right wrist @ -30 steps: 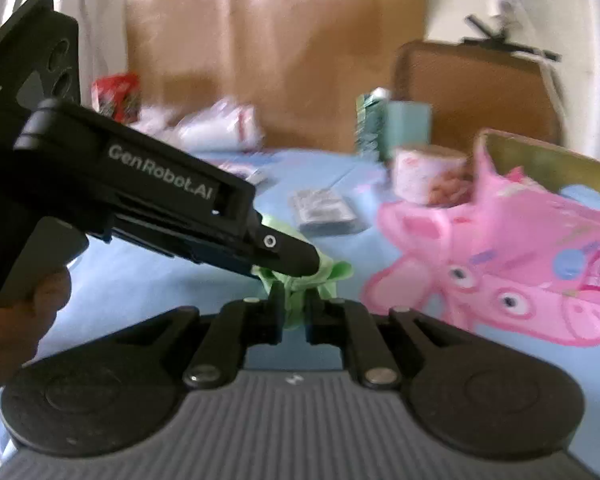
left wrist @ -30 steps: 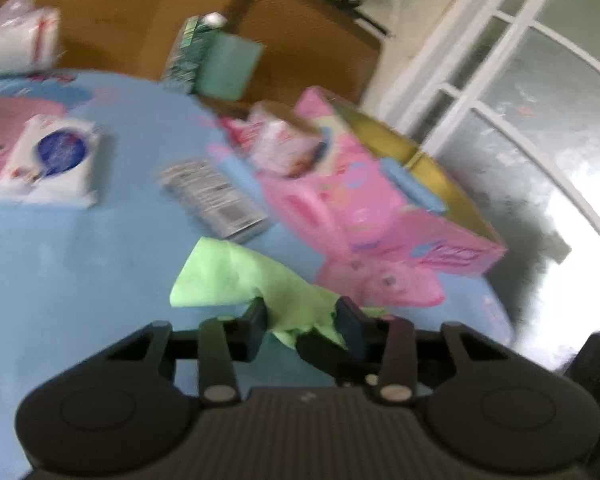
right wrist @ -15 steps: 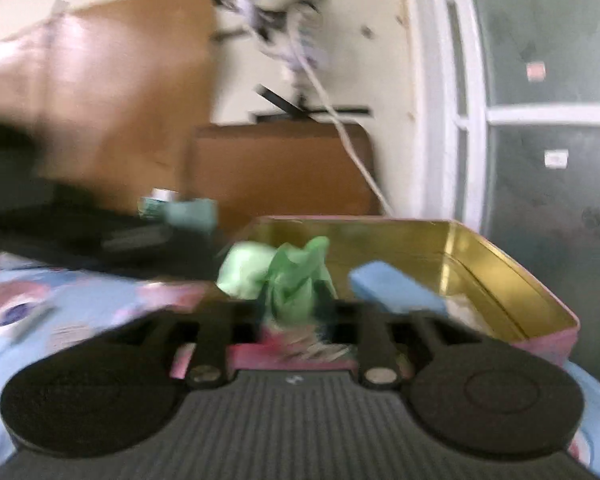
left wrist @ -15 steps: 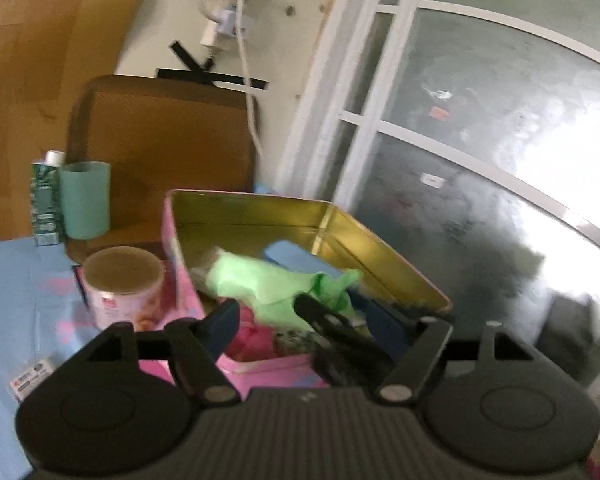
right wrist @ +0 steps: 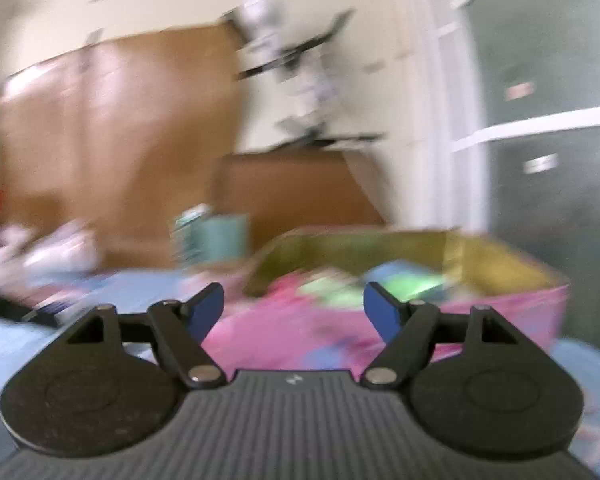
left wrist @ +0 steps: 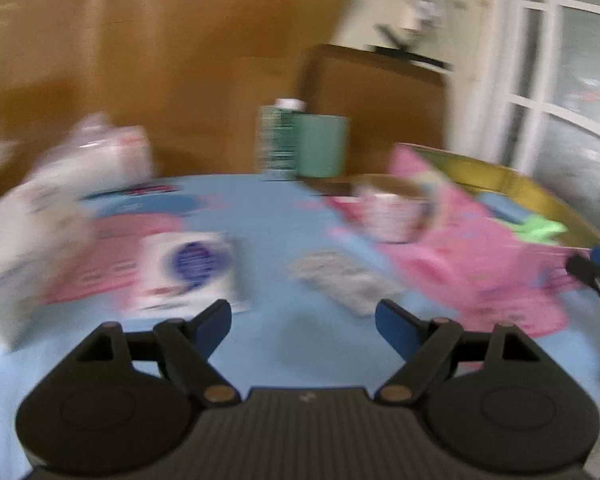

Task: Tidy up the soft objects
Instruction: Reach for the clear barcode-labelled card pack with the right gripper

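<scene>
Pink tin (right wrist: 420, 320): green cloth (right wrist: 412, 286) inside; left gripper (left wrist: 303, 320) and right gripper (right wrist: 293, 306) both spread, empty, beside it.

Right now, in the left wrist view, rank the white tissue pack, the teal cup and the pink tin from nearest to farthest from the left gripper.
From the left gripper:
1. White tissue pack, just ahead, left.
2. Pink tin, ahead right, green cloth inside.
3. Teal cup, far table edge, centre.

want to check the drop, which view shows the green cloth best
Right wrist view: the green cloth sits near centre inside the tin, just past the open right gripper, though blurred. Left wrist view shows only a small green patch at the far right edge.
</scene>
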The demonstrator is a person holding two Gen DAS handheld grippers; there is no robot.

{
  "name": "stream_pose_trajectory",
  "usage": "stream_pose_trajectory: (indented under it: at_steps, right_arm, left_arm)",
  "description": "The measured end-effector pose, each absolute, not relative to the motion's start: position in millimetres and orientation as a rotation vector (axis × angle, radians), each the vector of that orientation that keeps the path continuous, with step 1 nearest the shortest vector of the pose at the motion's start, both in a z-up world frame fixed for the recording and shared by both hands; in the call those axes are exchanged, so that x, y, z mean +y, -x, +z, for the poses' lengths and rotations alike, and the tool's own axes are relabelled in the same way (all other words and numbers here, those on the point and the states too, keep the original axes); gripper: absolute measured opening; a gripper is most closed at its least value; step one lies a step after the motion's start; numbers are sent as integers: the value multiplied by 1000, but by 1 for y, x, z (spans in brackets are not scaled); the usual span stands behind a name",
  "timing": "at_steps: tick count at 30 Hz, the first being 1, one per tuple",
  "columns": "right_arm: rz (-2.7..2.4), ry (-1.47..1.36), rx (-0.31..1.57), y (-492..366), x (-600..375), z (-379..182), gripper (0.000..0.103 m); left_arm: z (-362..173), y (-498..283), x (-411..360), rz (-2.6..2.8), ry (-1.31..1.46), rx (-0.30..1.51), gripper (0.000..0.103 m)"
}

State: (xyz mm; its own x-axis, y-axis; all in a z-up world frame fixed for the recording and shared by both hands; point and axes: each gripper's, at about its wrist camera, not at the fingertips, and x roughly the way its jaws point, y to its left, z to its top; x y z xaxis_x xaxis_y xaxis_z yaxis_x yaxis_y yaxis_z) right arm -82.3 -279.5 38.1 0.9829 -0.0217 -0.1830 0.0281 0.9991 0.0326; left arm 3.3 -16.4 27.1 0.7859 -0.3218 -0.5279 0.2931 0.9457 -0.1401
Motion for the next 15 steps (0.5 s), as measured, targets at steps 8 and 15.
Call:
stream_pose_trajectory:
  at_steps: [8,15]
  right_arm:
    - [288,9,441,13,-207,34,65]
    - [305,86,622,-54,-172,16,60]
  left_arm:
    - [3,-3,52,-211,187,589,83]
    - [5,-8,52,-223,211,603,83]
